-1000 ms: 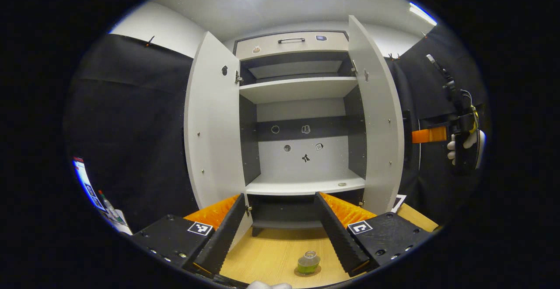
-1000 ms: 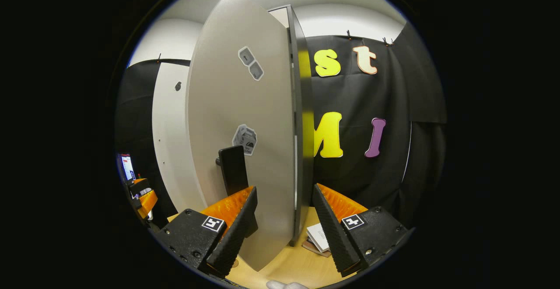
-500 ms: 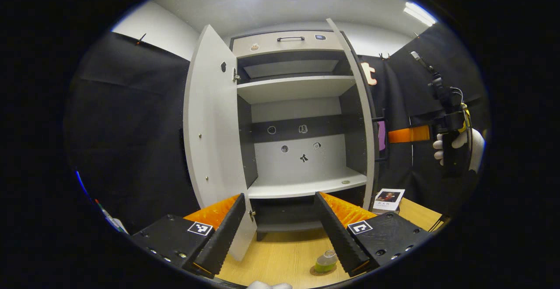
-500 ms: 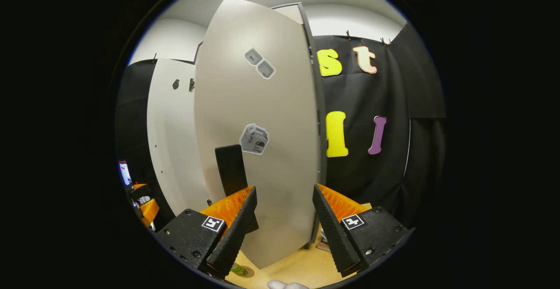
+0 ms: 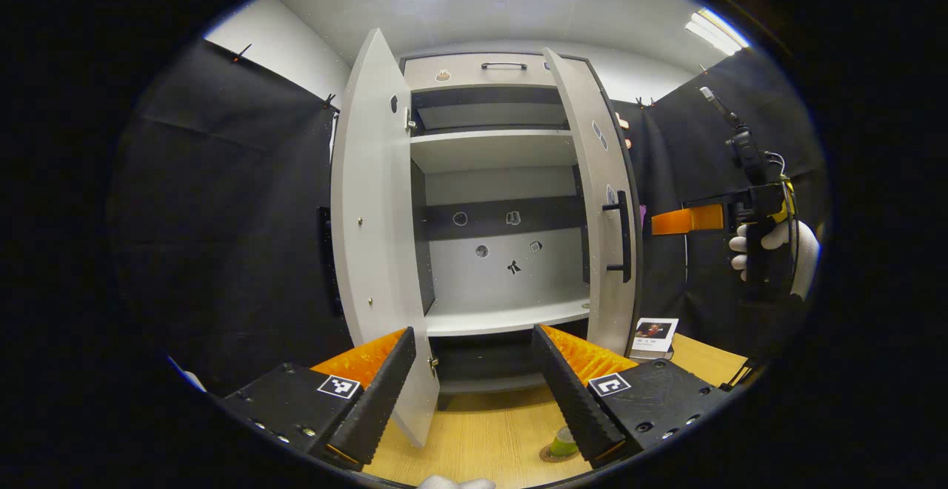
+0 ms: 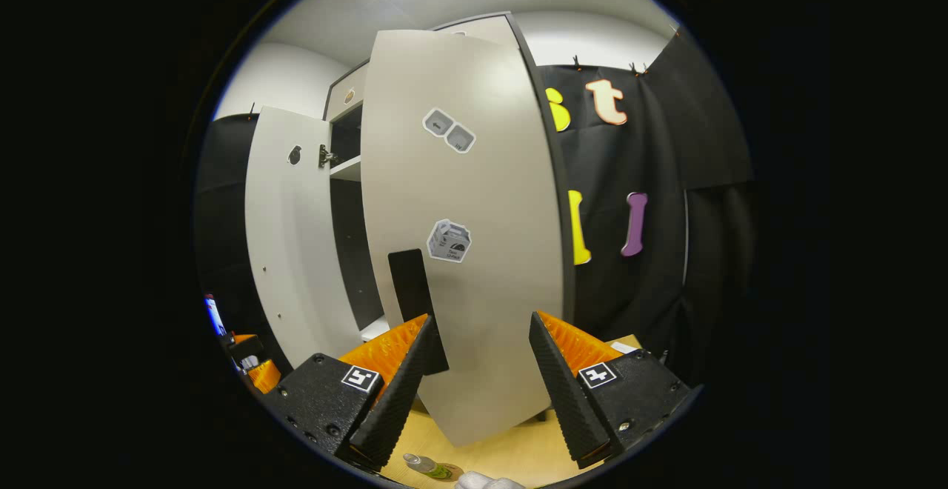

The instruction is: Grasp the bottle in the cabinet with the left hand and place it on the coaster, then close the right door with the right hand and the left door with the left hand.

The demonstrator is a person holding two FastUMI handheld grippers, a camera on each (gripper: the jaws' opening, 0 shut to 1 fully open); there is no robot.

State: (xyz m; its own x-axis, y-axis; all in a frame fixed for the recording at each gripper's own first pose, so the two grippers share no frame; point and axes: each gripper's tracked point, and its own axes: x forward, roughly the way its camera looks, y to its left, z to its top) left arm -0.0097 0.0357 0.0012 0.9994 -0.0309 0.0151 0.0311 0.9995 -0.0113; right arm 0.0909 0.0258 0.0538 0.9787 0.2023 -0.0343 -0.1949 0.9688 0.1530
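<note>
Green bottle (image 5: pixel 563 441) already stands on its coaster (image 5: pixel 552 456) on the wooden table (image 5: pixel 474 437), so closing the half-shut right door (image 6: pixel 474 252) looks underway, right gripper (image 6: pixel 478 370) spread empty before it, left gripper (image 5: pixel 474 378) also spread, left door (image 5: pixel 374 237) wide open next.

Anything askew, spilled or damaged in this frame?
Nothing stands out. The bottle stands upright on its coaster; the right door is partly swung in and the left door is open, as the task expects.
</note>
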